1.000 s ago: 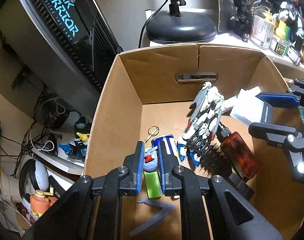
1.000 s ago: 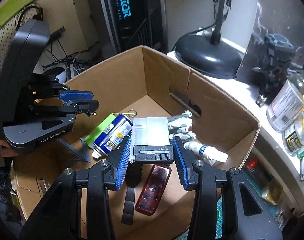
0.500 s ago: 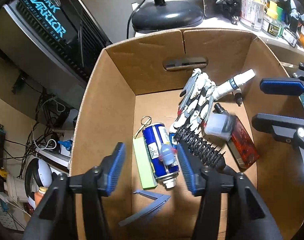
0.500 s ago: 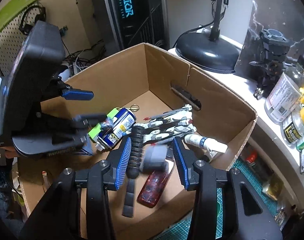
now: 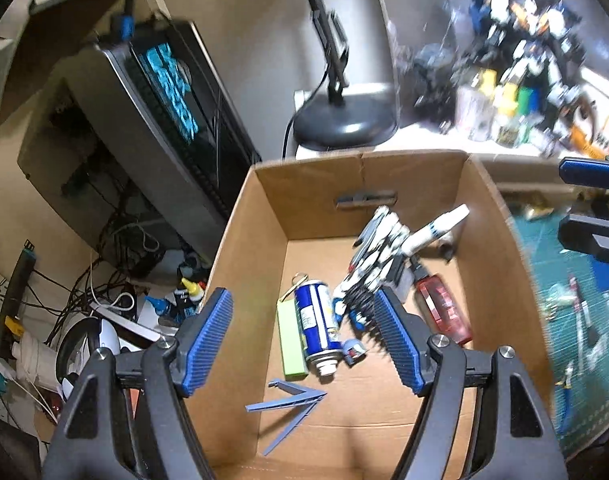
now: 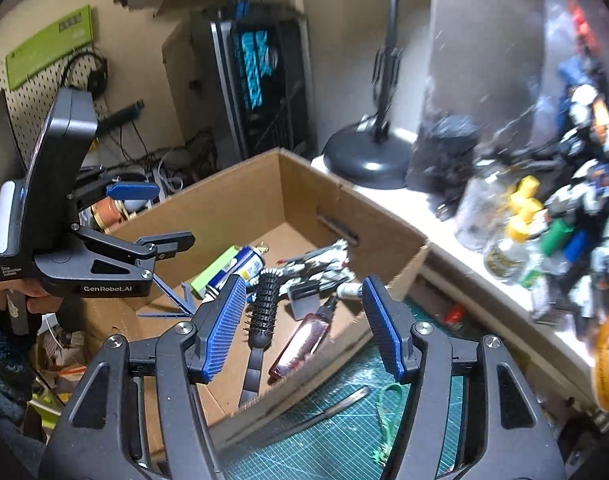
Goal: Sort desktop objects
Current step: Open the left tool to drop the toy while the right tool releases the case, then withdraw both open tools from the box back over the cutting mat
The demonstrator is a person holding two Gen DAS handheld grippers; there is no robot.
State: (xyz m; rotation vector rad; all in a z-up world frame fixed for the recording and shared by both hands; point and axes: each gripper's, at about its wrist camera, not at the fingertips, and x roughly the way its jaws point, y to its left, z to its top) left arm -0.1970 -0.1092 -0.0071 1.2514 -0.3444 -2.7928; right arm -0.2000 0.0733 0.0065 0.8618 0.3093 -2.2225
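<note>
An open cardboard box (image 5: 248, 248) (image 6: 232, 208) holds a blue spray can (image 5: 317, 322), a green block (image 5: 291, 344), a black hairbrush (image 6: 264, 308), a red-brown bottle (image 5: 444, 308) (image 6: 300, 344), a white model part (image 5: 378, 248), a white tube (image 5: 436, 228), a small clear case (image 6: 304, 298) and a blue-grey plastic piece (image 5: 288, 406). My left gripper (image 5: 304, 338) is open and empty above the box's near left. My right gripper (image 6: 302, 326) is open and empty above the box's near right edge; it also shows in the left wrist view (image 5: 592, 204).
A black lamp base (image 5: 344, 128) stands behind the box. A computer case (image 5: 152, 128) stands at the left with cables below. Bottles and model figures (image 6: 544, 216) crowd the white shelf at the right. A green cutting mat (image 6: 344, 432) with tweezers and a green tie lies beside the box.
Both grippers opened and dropped their loads into the box: the left a small blue-capped item, the right the clear case. Both then rose and drew back.
</note>
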